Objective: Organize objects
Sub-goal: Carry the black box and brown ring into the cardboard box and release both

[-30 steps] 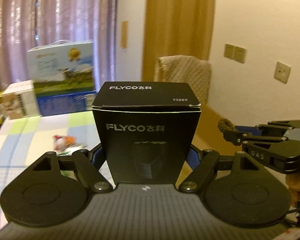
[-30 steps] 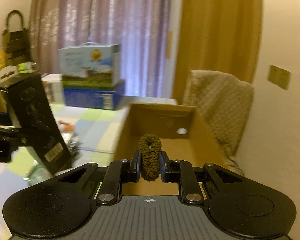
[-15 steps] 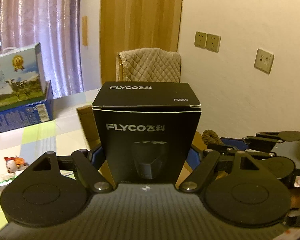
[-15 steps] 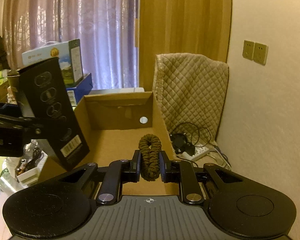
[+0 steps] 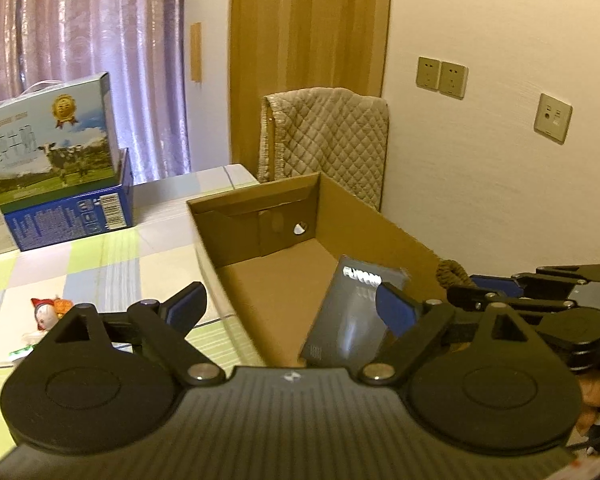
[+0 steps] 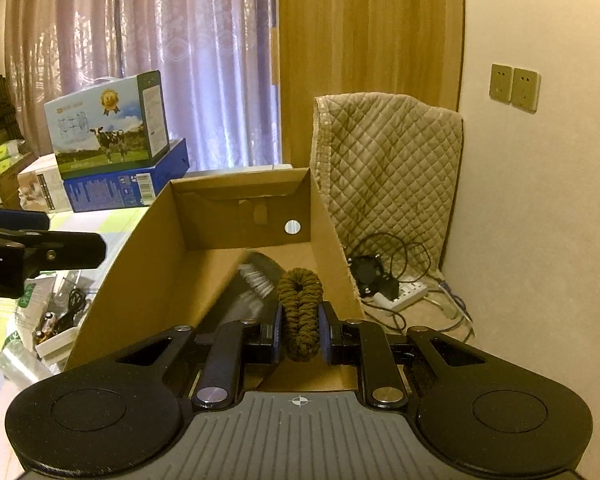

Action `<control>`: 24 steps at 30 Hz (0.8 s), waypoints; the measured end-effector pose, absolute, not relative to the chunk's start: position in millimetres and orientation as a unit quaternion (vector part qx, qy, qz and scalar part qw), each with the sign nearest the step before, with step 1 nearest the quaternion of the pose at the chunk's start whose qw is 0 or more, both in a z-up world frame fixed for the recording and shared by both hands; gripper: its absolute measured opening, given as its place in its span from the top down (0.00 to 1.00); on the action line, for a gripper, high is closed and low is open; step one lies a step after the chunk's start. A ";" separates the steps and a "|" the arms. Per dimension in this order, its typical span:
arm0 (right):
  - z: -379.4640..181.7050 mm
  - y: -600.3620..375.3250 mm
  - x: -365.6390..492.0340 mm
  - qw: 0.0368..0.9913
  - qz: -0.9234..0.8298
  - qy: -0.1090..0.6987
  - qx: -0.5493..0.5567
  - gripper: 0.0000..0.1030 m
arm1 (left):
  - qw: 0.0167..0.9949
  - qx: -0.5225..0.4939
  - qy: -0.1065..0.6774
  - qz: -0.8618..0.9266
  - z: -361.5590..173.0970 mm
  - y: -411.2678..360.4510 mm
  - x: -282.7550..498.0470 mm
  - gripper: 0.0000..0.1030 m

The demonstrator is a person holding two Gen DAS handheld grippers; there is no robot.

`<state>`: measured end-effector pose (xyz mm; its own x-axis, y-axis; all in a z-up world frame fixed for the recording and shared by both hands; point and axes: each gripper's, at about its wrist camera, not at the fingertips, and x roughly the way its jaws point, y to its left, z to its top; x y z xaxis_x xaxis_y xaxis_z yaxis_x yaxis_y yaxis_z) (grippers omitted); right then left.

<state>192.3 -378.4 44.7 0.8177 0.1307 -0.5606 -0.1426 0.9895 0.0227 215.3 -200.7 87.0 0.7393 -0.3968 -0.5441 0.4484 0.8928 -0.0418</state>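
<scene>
two grippers over the cardboard box: left gripper spread wide, holding nothing, the black shaver box tilted and blurred inside, light and stiff by the look. right gripper is pinched on the soft braided rope loop, squashy, best gripped mid-bundle.
</scene>
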 end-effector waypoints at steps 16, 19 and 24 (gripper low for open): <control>53.1 -371.2 197.5 0.959 0.102 0.264 0.027 0.29 | 0.941 0.027 0.283 -0.185 88.6 -152.2 204.2 0.10; 57.2 -368.1 192.4 0.959 0.103 0.263 0.020 0.29 | 0.943 0.025 0.283 -0.173 90.0 -137.6 199.5 0.10; 70.1 -361.4 179.2 0.960 0.103 0.261 0.016 0.29 | 0.947 0.023 0.284 -0.151 94.2 -112.7 188.2 0.09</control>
<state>179.2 -361.4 70.1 0.8428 0.2056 -0.4974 -0.1891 0.9784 0.0840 188.2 -112.7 94.2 0.7929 -0.2728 -0.5449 0.2986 0.9534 -0.0427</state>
